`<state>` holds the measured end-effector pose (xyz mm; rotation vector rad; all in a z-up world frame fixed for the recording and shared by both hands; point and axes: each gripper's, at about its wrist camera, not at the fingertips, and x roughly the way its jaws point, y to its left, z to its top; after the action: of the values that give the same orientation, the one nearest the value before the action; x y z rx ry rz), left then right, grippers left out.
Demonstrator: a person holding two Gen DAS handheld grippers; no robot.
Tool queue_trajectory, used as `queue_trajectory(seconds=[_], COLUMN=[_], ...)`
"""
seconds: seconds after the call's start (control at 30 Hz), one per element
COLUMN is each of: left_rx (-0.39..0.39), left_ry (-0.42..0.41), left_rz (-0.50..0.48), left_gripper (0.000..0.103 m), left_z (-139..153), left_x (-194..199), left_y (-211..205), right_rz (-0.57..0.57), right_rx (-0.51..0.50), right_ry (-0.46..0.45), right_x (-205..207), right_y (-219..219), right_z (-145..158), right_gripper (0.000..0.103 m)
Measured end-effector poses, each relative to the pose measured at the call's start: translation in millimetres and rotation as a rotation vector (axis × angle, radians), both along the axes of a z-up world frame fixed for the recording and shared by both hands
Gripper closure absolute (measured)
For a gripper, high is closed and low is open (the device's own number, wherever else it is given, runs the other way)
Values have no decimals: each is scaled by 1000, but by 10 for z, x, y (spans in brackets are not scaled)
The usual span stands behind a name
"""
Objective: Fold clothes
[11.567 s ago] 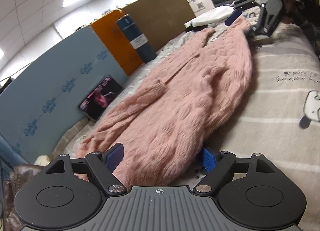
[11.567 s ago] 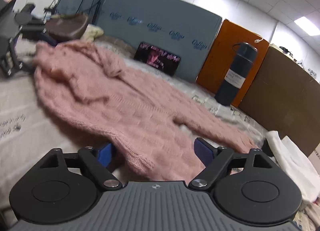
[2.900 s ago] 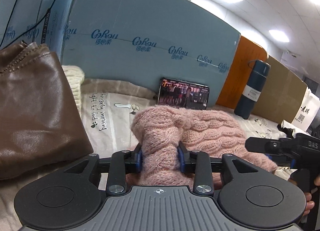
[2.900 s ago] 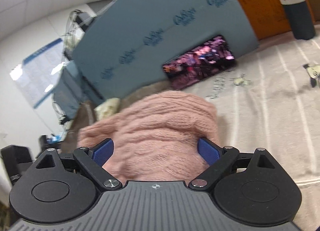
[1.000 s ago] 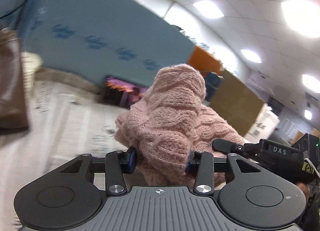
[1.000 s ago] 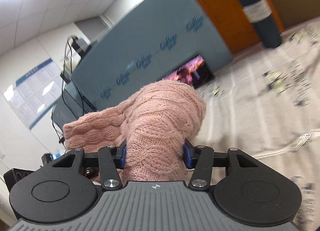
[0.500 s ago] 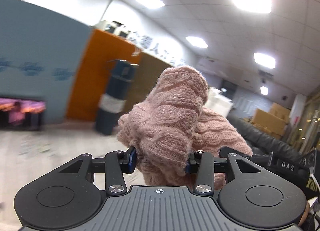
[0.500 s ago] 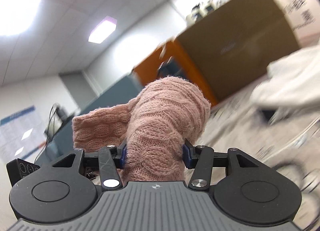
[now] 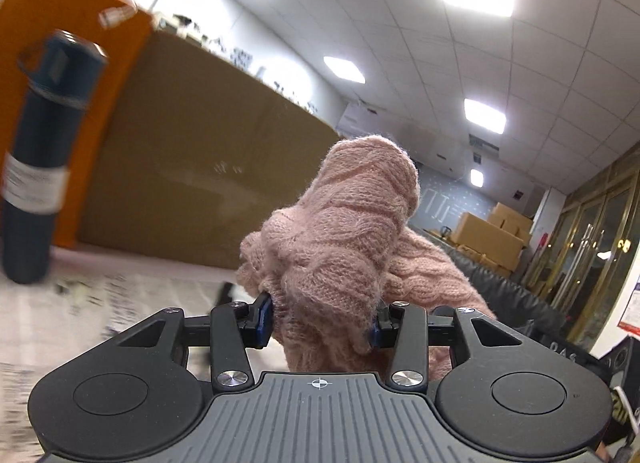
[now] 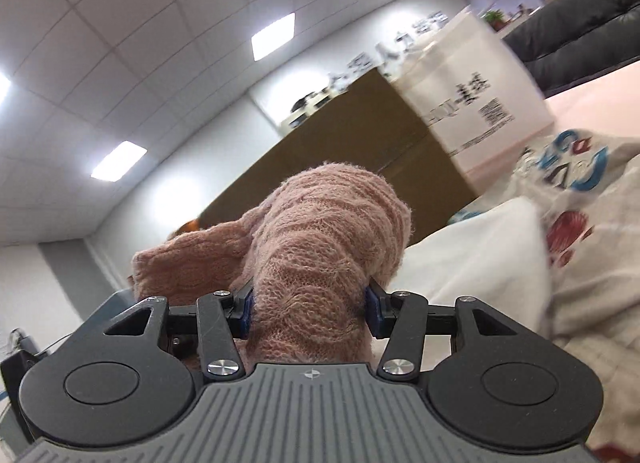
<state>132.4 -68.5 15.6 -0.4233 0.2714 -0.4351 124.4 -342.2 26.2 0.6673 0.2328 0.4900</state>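
Note:
The folded pink cable-knit sweater (image 9: 344, 239) is bunched up and held in the air between both grippers. My left gripper (image 9: 320, 321) is shut on one end of it, the knit bulging up over the blue pads. My right gripper (image 10: 308, 311) is shut on the other end of the sweater (image 10: 320, 231). Part of the right gripper's dark body (image 9: 568, 355) shows at the lower right of the left wrist view, close beside the sweater. Both cameras tilt upward toward the ceiling.
A dark blue flask (image 9: 44, 151) stands at the left before an orange board (image 9: 48, 23) and a brown cardboard panel (image 9: 192, 167). The printed bed sheet (image 9: 60, 315) lies below. A white folded garment (image 10: 480, 247), printed bags (image 10: 592, 247) and a white box (image 10: 468, 99) lie to the right.
Both grippers have swung to the right with the sweater held between them: the blue board and tablet left view, the flask slid left, and the white garment and bags came closer.

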Motion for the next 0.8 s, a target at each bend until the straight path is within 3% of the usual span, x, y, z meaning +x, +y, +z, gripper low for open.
queue_trajectory(seconds=[0.1, 0.2, 0.37, 0.47, 0.6, 0.8], left_rx=[15, 53, 119, 171, 162, 109], left_ry=[32, 49, 95, 149, 147, 101], left_rz=[-4, 60, 144, 168, 150, 152], left_gripper=[60, 31, 22, 17, 12, 5], left_z=[-104, -201, -337, -425, -467, -290], left_x=[209, 328, 419, 496, 531, 357], left_y=[-147, -250, -278, -276, -200, -22], right_rz=[-76, -198, -285, -341, -329, -390], right_rx=[-2, -65, -165, -264, -298, -278], right_ry=[21, 83, 165, 200, 289, 163], right_x=[148, 246, 343, 388, 492, 315], right_y=[-157, -176, -147, -70, -48, -19], right_z=[-116, -172, -263, -300, -428, -368], right_gripper=[56, 51, 43, 28, 20, 1])
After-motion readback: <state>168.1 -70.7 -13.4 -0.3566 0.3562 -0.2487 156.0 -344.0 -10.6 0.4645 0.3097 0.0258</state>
